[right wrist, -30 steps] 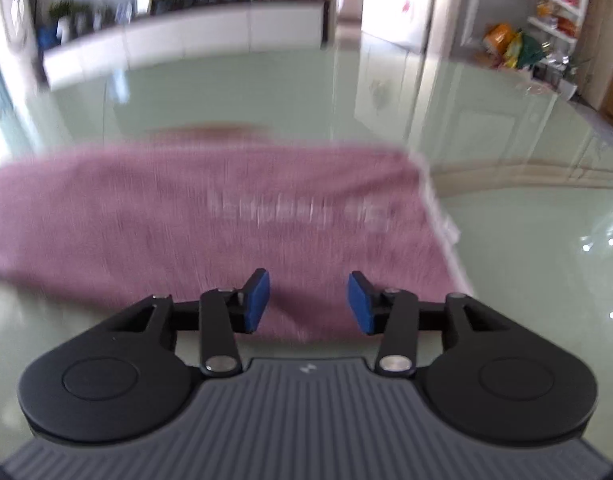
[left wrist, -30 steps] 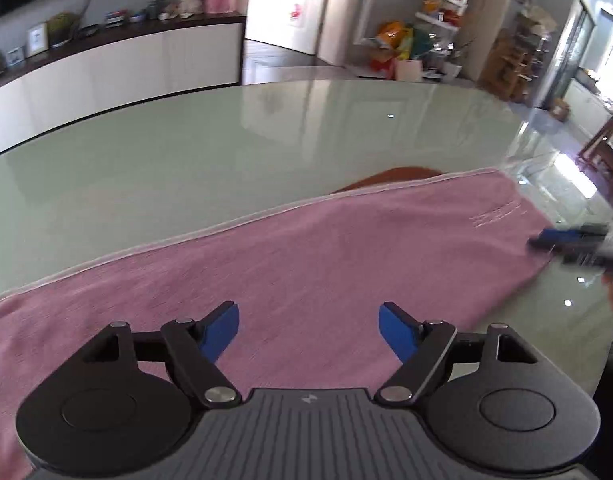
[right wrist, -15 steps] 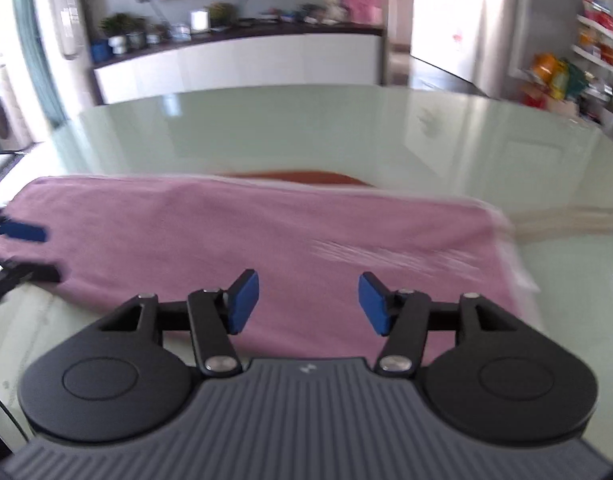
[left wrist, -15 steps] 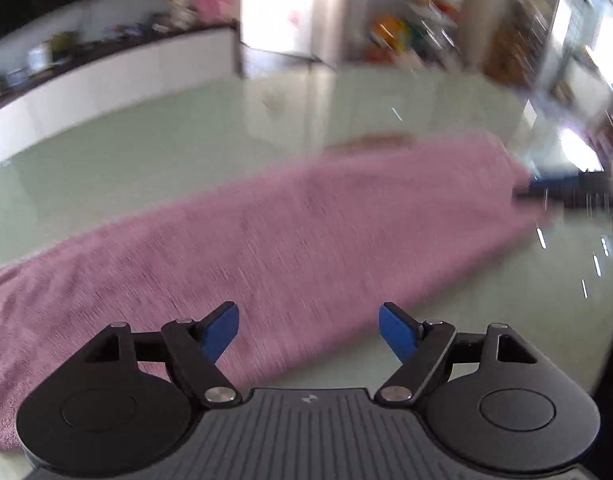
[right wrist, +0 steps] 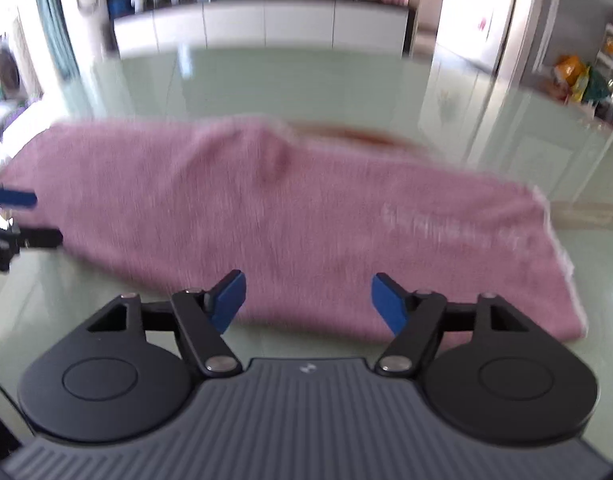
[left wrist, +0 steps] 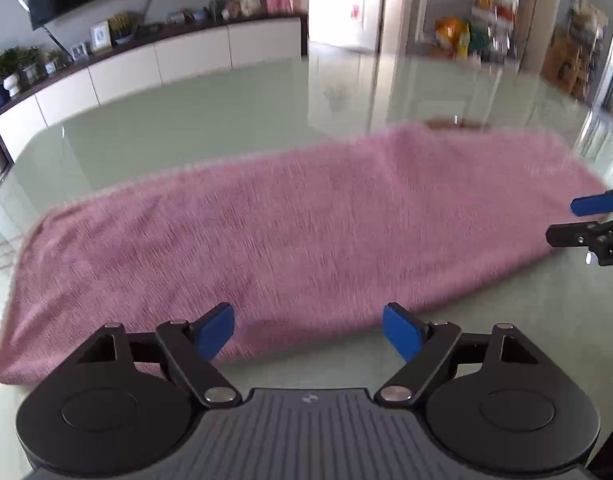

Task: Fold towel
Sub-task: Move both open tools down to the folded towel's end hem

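A long pink towel (left wrist: 298,232) lies flat across the pale green glass table (left wrist: 226,120), folded lengthwise, with a small bump near its far edge (right wrist: 272,160). My left gripper (left wrist: 308,330) hovers open over the towel's near edge, nothing between its blue pads. My right gripper (right wrist: 308,300) hangs over the near edge of the same towel (right wrist: 306,220), its jaws opening and empty. Each gripper shows in the other's view: the right gripper (left wrist: 586,220) at the towel's right end, the left gripper (right wrist: 14,216) at its left end.
A brown patch (right wrist: 358,134) shows under the glass behind the towel. A white sideboard (left wrist: 154,64) with plants and frames runs along the far wall. Shelves with bright packets (left wrist: 478,32) stand at the back right. The table's rim (left wrist: 10,160) curves at the left.
Both grippers pulled back toward the near edge, so more of the towel shows. The right gripper's jaws spread wider; the left stayed wide open. A bump appeared near the towel's far edge.
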{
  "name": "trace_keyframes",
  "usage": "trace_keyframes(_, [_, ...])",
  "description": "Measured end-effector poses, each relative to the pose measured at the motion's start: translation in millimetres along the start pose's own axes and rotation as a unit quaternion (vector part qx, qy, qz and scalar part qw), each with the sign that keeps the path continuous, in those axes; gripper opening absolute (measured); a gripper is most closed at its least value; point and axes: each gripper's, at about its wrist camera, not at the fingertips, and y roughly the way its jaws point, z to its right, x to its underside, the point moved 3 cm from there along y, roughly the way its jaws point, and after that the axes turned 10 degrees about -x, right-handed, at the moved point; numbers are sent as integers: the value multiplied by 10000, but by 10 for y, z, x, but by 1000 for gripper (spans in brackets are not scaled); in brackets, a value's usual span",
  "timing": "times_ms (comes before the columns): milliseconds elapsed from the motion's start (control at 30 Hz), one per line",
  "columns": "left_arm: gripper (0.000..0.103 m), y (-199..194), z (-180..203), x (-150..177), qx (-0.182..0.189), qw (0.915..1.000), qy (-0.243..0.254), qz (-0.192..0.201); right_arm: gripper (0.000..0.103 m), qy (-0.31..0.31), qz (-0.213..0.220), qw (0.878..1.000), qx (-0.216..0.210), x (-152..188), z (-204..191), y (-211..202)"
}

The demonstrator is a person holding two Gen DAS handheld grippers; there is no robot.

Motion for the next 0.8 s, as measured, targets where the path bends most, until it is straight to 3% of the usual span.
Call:
trace_keyframes(100, [89,88,-187,-160,-456,9987,-175,137,73,-104,112,9999,72,-78,-90,187])
trace_keyframes(200, [93,293,-484,-83,-914,9948,-337,-299,75,-226,-266,9993,131,41,-115,387])
trace_keyframes(267, [94,313,-757,85,-835,9938,-609,-409,86,-144,-317,9994,39,187,18,284])
trace_keyframes(333, [96,201,-989,253,-827,9937,-633,-414,85,1,-427,9991,24,242,180,142])
trace_keyframes(400, [91,124,-1153,328,-898,9918,-786,-462,81,68,-319,9990,301,237,402,-48])
trace_keyframes(467, [91,48,-1372,284,-956,9888,-1092,-344,80,225,-43,9986,479,203,595,-172])
trace_keyframes(533, [92,55,-1547,156,-1024,9859,-1316,-114,81,618,189,9971,400,165,808,-221])
trace_keyframes(633, [92,199,-1651,103,-796,9851,-1517,-166,81,948,153,9951,219,203,1042,-130])
trace_keyframes(733, [93,333,-1610,203,-912,9890,-1115,-325,80,664,39,9968,437,319,1106,-146])
trace_keyframes(800, [95,286,-1612,281,-962,9906,-940,-265,90,645,19,9947,806,402,1206,-207])
